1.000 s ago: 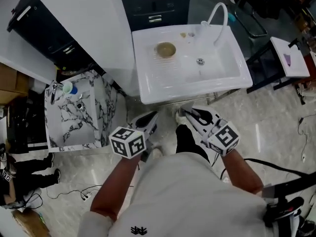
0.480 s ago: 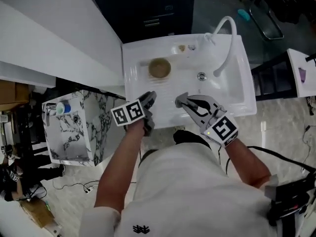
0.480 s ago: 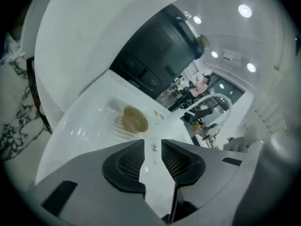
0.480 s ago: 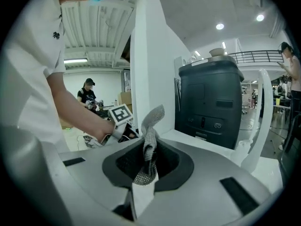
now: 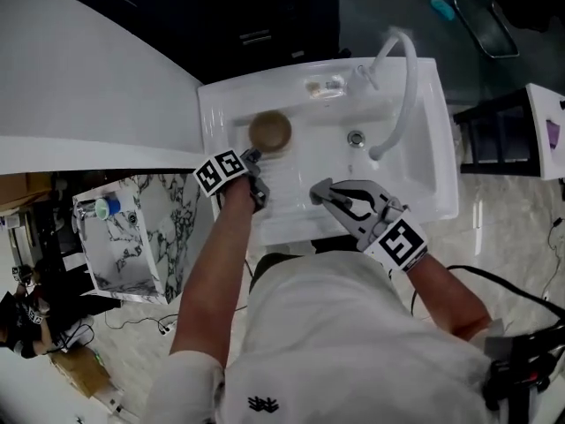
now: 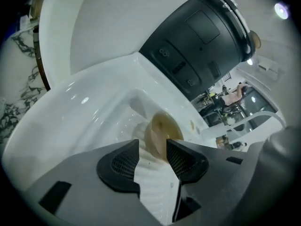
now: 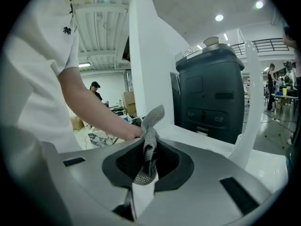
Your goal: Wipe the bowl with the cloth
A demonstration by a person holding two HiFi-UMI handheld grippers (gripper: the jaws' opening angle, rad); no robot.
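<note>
A tan bowl (image 5: 269, 131) sits on the ribbed left part of the white sink (image 5: 422, 193). My left gripper (image 5: 254, 159) is just in front of it. Its jaws have just been opening and now stand open. In the left gripper view the bowl (image 6: 162, 132) shows just past the fingertips, and my left gripper (image 6: 153, 157) has only the ribbed surface between its pads. My right gripper (image 5: 322, 193) hovers over the sink's front rim. In the right gripper view my right gripper (image 7: 148, 166) is shut on a grey mesh cloth (image 7: 149, 142) that sticks up from its pads.
A white hose faucet (image 5: 397, 87) arches over the basin near the drain (image 5: 356, 137). Small items (image 5: 322, 85) lie on the sink's back ledge. A dark cabinet (image 6: 202, 36) stands behind the sink, and a marble-patterned stand (image 5: 132, 228) is to the left.
My left gripper has travelled from in front of the sink to right beside the bowl. The right gripper has come forward over the sink's front rim with the cloth.
</note>
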